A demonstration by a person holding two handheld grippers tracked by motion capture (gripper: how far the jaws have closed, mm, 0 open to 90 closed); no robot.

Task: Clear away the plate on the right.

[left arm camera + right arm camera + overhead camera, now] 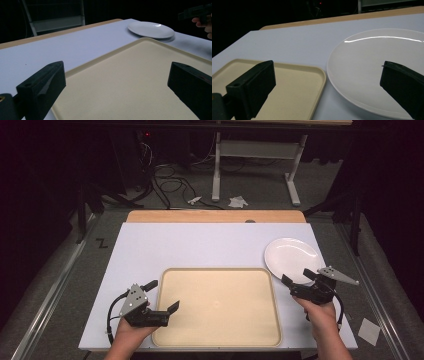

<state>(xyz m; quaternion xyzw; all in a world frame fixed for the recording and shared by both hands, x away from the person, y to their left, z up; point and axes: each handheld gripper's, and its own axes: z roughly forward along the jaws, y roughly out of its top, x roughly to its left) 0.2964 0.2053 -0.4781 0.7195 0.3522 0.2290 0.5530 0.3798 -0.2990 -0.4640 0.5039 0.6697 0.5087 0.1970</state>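
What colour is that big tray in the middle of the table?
The tray is a plain pale beige, with no pattern; the high view shows it best.

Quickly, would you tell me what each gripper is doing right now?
Left gripper: open, holding nothing, over the tray.
Right gripper: open, holding nothing, by the plate.

The left gripper [117,82] hangs low over the near left corner of the beige tray [130,82], its black jaws spread wide with nothing between them. Past the tray's far corner sits a white plate [151,29] on the white table [70,47]. At the top right edge a hand [203,23] holds the other gripper [193,12].
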